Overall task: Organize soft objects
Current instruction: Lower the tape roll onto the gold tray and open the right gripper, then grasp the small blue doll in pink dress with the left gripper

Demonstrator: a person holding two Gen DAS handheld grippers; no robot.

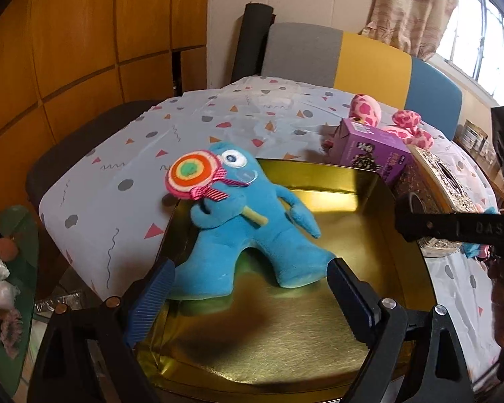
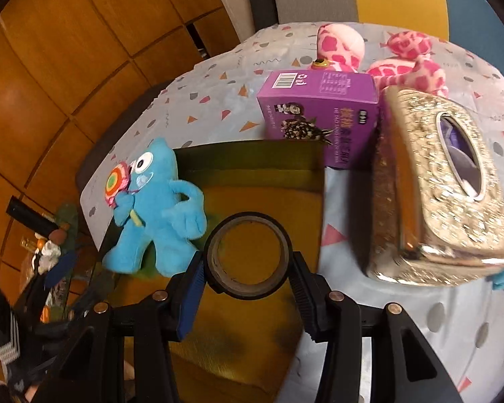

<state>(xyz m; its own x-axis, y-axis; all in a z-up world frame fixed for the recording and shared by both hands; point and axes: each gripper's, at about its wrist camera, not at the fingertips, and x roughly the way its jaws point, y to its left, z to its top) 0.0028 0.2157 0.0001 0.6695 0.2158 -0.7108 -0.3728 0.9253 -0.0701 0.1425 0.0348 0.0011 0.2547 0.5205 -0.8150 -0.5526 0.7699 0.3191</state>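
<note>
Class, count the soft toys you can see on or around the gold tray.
2 for certain: a blue toy lying in the gold tray, and a pink spotted toy behind the purple box. Bits peeking out by the glittery box may be more.

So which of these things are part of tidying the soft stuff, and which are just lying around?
Part of the job:
- blue plush toy
- gold tray under it
- pink spotted plush

Lying about:
- purple box
- glittery tissue box
- tape roll, gripped by the right gripper
</note>
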